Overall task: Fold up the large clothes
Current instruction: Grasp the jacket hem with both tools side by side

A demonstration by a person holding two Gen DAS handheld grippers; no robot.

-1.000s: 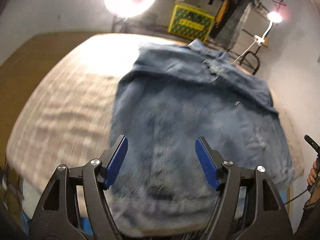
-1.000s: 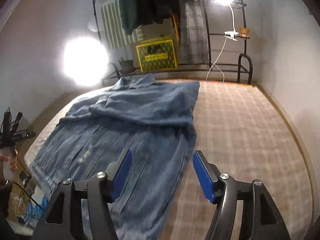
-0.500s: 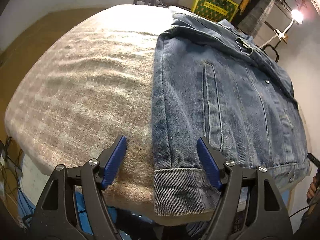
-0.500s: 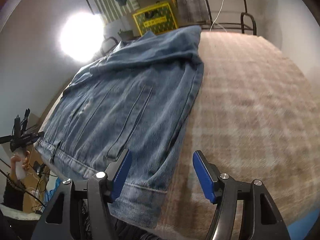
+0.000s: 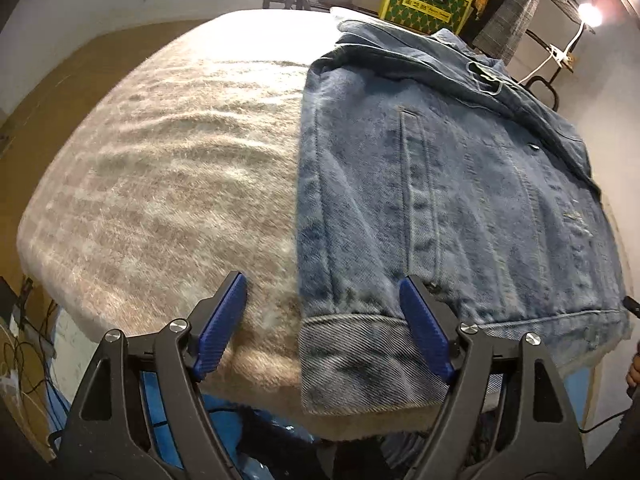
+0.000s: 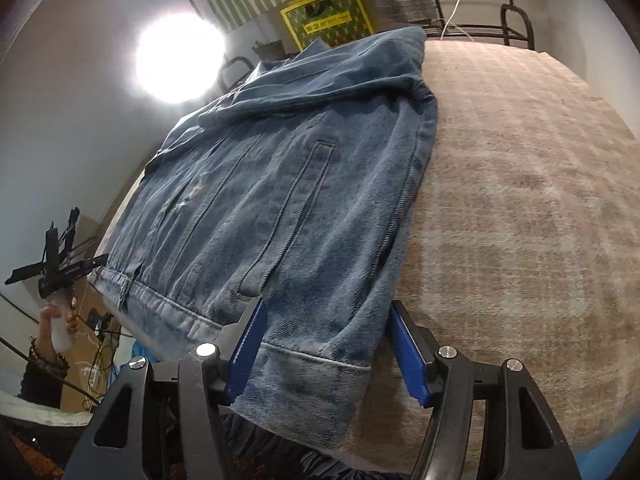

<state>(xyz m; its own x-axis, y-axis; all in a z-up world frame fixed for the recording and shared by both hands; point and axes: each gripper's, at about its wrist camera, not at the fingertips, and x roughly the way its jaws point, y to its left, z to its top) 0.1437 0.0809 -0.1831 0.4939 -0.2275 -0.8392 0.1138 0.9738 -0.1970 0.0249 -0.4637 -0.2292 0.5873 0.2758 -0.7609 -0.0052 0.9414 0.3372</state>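
Note:
A blue denim jacket lies flat on a beige plaid blanket, collar at the far end and hem at the near edge. In the left wrist view its near left cuff corner lies between the blue pads of my left gripper, which is open and not pressing it. On the other side, the jacket shows its near right cuff between the jaws of my right gripper. That gripper is open too, with a gap at its right pad. My left gripper shows far left there, in a hand.
A yellow crate, a metal rack and hanging clothes stand beyond the far end. Bright lamps glare at the back. Cables lie on the floor at the left. The blanket stretches bare to the jacket's right.
Both grippers have come down toward the near edge, and the views tilt lower. The jacket's two near corners now sit between the jaws. The left jaws have widened a little.

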